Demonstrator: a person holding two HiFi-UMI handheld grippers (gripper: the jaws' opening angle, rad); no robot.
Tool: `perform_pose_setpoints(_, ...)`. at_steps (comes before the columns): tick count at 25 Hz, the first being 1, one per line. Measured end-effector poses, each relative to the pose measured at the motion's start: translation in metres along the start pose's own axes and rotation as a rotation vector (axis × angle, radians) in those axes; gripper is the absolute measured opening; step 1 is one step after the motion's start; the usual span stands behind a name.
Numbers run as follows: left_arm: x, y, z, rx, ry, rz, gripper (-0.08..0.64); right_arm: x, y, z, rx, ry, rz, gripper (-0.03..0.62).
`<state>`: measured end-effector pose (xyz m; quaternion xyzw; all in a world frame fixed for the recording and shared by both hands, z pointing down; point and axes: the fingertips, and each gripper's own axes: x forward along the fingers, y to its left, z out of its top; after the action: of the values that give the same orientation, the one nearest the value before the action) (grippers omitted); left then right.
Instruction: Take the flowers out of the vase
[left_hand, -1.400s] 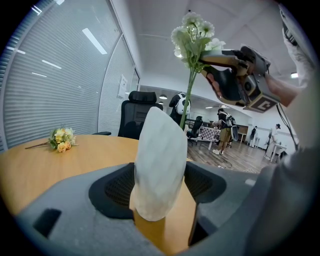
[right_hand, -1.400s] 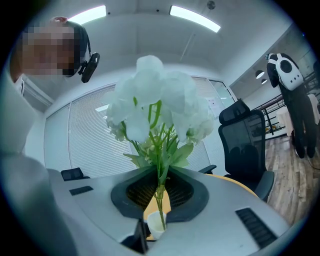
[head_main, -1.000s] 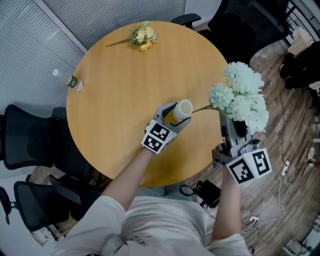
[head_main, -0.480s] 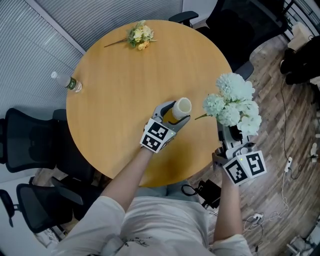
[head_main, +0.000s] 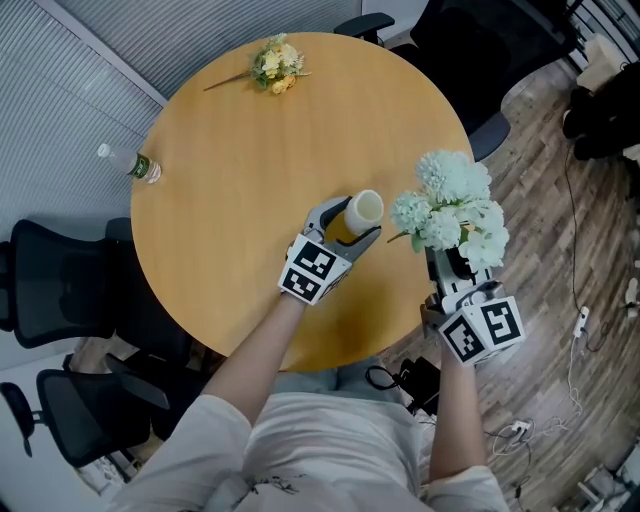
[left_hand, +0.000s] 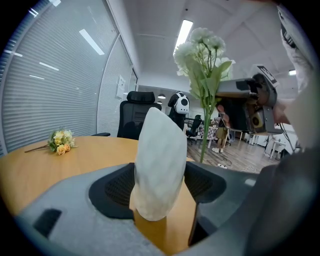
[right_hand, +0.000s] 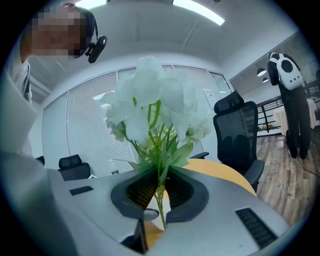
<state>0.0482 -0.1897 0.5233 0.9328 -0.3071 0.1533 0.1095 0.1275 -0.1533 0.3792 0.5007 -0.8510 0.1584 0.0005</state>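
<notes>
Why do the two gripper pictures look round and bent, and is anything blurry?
Left gripper view: wide-angle lens curves the room and blackens the corners; the near vase looks soft. Right gripper view: same warp; the flowers are blurred and washed out. Head view: sharp, evenly lit, little distortion.

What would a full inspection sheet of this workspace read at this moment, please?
Surface: round wooden table, no spill seen.
Job's things: vase near the table's near edge, no flowers in it; white flowers out of the vase, held up by the table's right edge.
Clutter: yellow bouquet lying at the far edge; bottle at the left edge.
Grippers: left gripper shut on the vase; right gripper shut on the flower stems.
Cables: cables on the floor, right of the table.
Surroundings: office chairs around the table; blinds beyond.
</notes>
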Motion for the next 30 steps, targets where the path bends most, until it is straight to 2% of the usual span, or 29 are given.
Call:
perform_pose_setpoints(16, -0.006, 0.004, 0.001, -0.012, 0.003, 0.007, 0.327, 0.003, 0.001, -0.004, 0.016, 0.007, 0.018, 0.043)
perform_pose_setpoints(30, -0.026, -0.001, 0.018, -0.018, -0.036, 0.014, 0.33, 0.005, 0.003, -0.006, 0.011, 0.02, 0.034, 0.043)
